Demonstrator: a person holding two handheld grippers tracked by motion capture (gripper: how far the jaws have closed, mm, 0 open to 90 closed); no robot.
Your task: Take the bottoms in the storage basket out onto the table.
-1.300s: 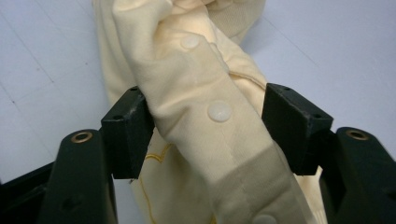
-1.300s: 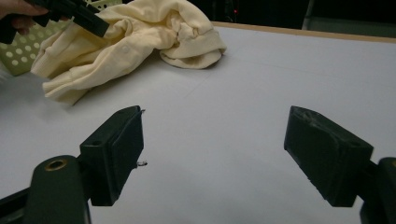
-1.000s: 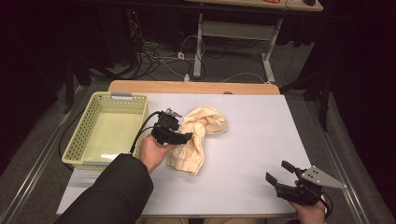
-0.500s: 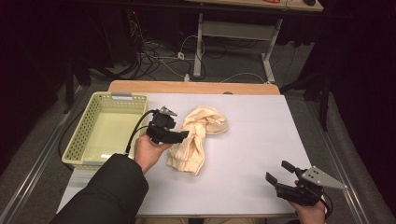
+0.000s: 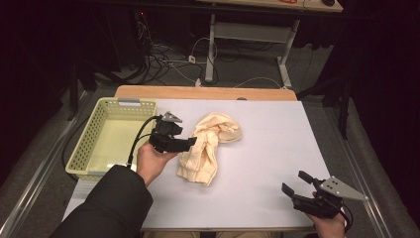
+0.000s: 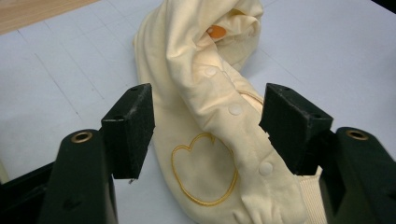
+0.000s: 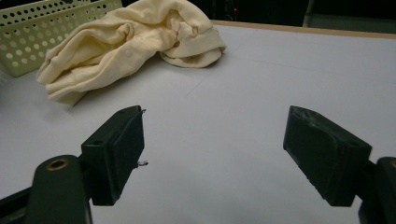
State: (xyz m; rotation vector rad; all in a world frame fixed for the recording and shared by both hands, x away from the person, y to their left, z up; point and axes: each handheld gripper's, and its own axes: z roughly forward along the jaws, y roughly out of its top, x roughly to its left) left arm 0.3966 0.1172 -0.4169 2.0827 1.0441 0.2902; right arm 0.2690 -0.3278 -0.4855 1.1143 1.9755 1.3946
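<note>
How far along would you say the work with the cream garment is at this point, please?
Nothing looks finished: the cream garment lies crumpled on the white table, outside the yellow basket. In hand: the left hand-held gripper sits open at the garment's edge, jaws either side of the fabric without pinching. The right hand-held gripper waits open, apart. Grasping is still left.

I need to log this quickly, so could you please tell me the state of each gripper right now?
Left gripper: open, fingers astride the garment, not gripping it.
Right gripper: open, holding nothing.
</note>
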